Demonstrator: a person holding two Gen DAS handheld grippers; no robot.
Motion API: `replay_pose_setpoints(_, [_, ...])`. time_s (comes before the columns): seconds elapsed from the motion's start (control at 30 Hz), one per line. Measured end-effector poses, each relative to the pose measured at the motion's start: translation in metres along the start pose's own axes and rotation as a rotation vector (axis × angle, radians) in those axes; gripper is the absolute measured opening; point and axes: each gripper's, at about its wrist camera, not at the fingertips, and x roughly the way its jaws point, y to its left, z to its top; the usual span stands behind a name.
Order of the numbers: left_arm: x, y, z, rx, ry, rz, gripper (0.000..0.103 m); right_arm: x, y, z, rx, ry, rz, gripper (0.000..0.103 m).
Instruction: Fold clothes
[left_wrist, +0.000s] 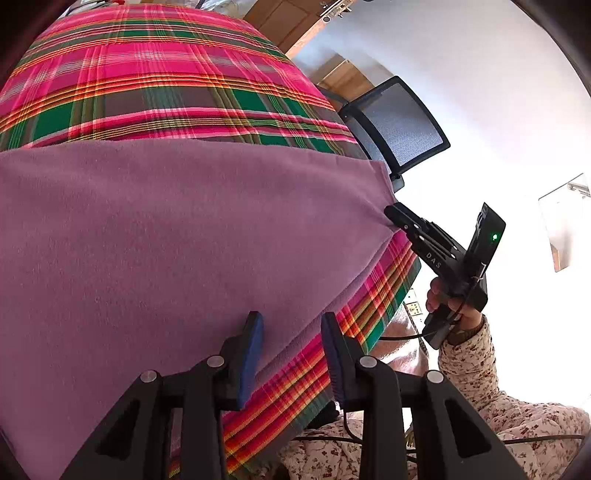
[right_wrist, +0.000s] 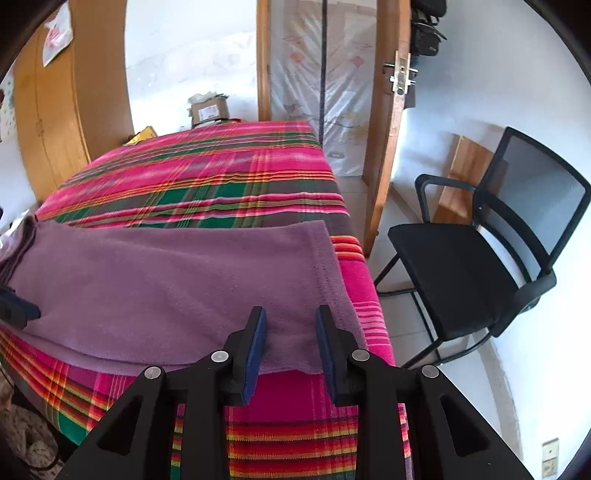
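While the plaid-covered table (right_wrist: 207, 177) carries the purple fleece cloth (right_wrist: 177, 273) flat at its near edge, left gripper (left_wrist: 291, 325) and right gripper (right_wrist: 290, 317) hover over that hem, jaws apart, gripping nothing.

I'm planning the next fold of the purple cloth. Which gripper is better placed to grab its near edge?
Probably the right gripper: its open fingers straddle the purple cloth's near edge at the corner. The left gripper, also open, sits over the cloth's edge farther along.
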Motion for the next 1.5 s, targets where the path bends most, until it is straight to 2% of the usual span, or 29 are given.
replay_pose_setpoints(0.07, [0.0,0.0,0.0,-0.001,0.0,0.001,0.033,-0.004,0.006,0.002,-0.003,-0.015,-0.035,0.029])
replay_pose_setpoints(0.17, [0.0,0.0,-0.001,-0.001,0.003,0.005,0.033,-0.013,0.023,0.002,-0.03,-0.062,0.073,0.029])
replay_pose_setpoints(0.3, [-0.001,-0.001,-0.003,0.004,0.009,0.005,0.033,-0.009,0.038,-0.005,-0.101,-0.023,0.088,0.029])
replay_pose_setpoints(0.4, [-0.002,0.0,-0.004,0.002,0.009,-0.002,0.033,-0.006,0.027,-0.01,-0.095,-0.012,0.063,0.029])
replay_pose_setpoints(0.57, [-0.002,-0.002,-0.005,0.011,0.01,0.008,0.033,-0.013,0.008,-0.011,-0.006,-0.021,-0.002,0.03])
replay_pose_setpoints(0.67, [-0.002,-0.003,-0.006,0.014,0.009,0.012,0.034,-0.022,0.018,-0.009,-0.01,-0.053,0.053,0.03])
replay_pose_setpoints(0.8, [-0.002,-0.004,-0.007,0.013,0.006,0.015,0.034,-0.023,0.045,-0.009,-0.087,-0.047,0.181,0.032])
replay_pose_setpoints(1.03, [-0.001,-0.012,-0.008,0.045,-0.002,0.063,0.036,-0.009,0.068,-0.01,-0.207,-0.006,0.186,0.034])
replay_pose_setpoints(1.13, [0.0,-0.017,-0.009,0.064,-0.003,0.073,0.043,-0.007,0.064,-0.009,-0.193,0.002,0.209,0.034])
replay_pose_setpoints(1.3, [0.001,-0.021,-0.008,0.073,-0.004,0.099,0.043,-0.008,0.062,-0.013,-0.173,-0.006,0.205,0.033])
replay_pose_setpoints(1.33, [0.001,-0.021,-0.008,0.067,-0.004,0.105,0.039,-0.008,0.063,-0.013,-0.166,-0.005,0.204,0.029])
replay_pose_setpoints(1.37, [0.0,-0.02,-0.007,0.063,-0.003,0.116,0.029,-0.009,0.063,-0.013,-0.16,-0.001,0.209,0.023])
replay_pose_setpoints(1.4, [0.0,-0.018,-0.007,0.057,-0.002,0.13,0.021,-0.01,0.063,-0.013,-0.154,0.004,0.215,0.009])
replay_pose_setpoints(1.43, [0.0,-0.016,-0.006,0.05,-0.002,0.144,0.009,-0.011,0.063,-0.013,-0.148,0.008,0.221,0.006])
replay_pose_setpoints(1.5, [-0.001,-0.012,-0.007,0.036,-0.001,0.133,0.005,-0.012,0.062,-0.013,-0.15,0.01,0.223,0.004])
